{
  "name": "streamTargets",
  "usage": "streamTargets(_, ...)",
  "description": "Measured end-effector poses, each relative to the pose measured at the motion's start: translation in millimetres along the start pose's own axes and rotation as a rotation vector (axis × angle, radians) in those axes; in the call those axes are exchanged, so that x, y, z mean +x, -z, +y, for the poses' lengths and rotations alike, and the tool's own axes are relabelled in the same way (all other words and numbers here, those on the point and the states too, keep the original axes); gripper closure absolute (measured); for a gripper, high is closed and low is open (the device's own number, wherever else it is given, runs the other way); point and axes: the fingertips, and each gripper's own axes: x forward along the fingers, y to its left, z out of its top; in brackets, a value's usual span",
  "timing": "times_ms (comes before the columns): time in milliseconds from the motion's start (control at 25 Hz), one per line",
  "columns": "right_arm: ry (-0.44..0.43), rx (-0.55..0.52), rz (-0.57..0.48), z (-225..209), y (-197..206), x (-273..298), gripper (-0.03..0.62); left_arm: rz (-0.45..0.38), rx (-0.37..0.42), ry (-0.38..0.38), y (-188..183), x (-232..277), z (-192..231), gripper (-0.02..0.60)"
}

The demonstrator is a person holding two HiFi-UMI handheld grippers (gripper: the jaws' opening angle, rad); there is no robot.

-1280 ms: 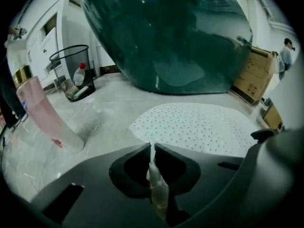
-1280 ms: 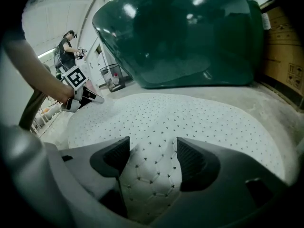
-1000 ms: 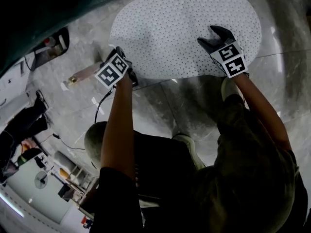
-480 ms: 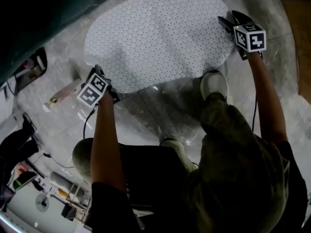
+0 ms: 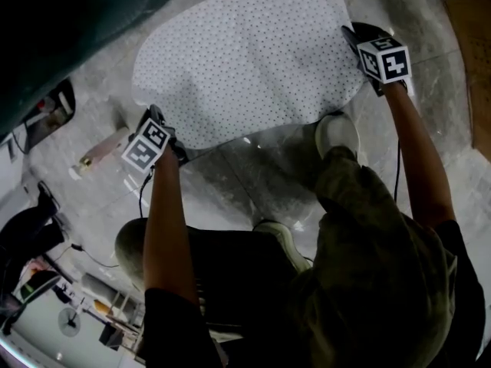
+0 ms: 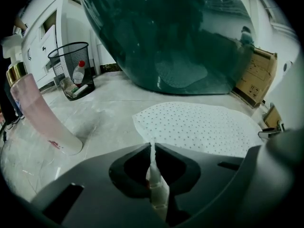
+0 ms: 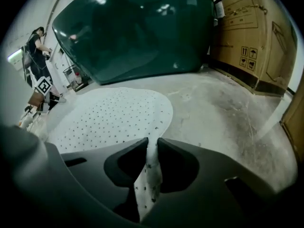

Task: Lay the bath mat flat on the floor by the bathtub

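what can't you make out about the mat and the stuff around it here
- bath mat: its far rim touches the top edge of the head view and may be clipped.
- bathtub: its top is cut off in the left gripper view. In the head view it is only a dark mass.
- pink bottle: the label is too small and blurred in the left gripper view.
- wire bin: most of its contents are too small to tell.

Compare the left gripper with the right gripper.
The left gripper grips the bath mat's left edge, the right gripper its right end. The left gripper sits nearer the person, the right gripper farther out. The right gripper's jaws have just been closing on the mat. Both now pinch it.
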Motion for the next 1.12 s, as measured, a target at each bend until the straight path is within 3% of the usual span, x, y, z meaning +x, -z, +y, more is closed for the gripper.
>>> streamTargets(240, 0.040, -0.032, -0.095, -11.1, -33.4, -18.6, 0.533, -0.022, -0.071, -0.011, 1.6, -3.0, 10.2, 0.538)
streamTargets(400, 0.019, -0.038, -0.083, -17.2, -48.7, -14.6, 0.533, -0.024, -0.105, -0.002, 4.8, -7.3, 11.5, 0.538)
streamTargets(640, 0.019, -0.005, -0.089, -27.6, -51.9, -3.1, 0.533, -0.010, -0.033, -0.007, 10.1, -7.2, 11.7, 0.538)
streamTargets(1120, 0.002, 0.029, -0.109, -39.2, -79.5, 17.6, 0.533, -0.018, -0.101, -0.026, 17.5, -6.1, 14.4, 0.538)
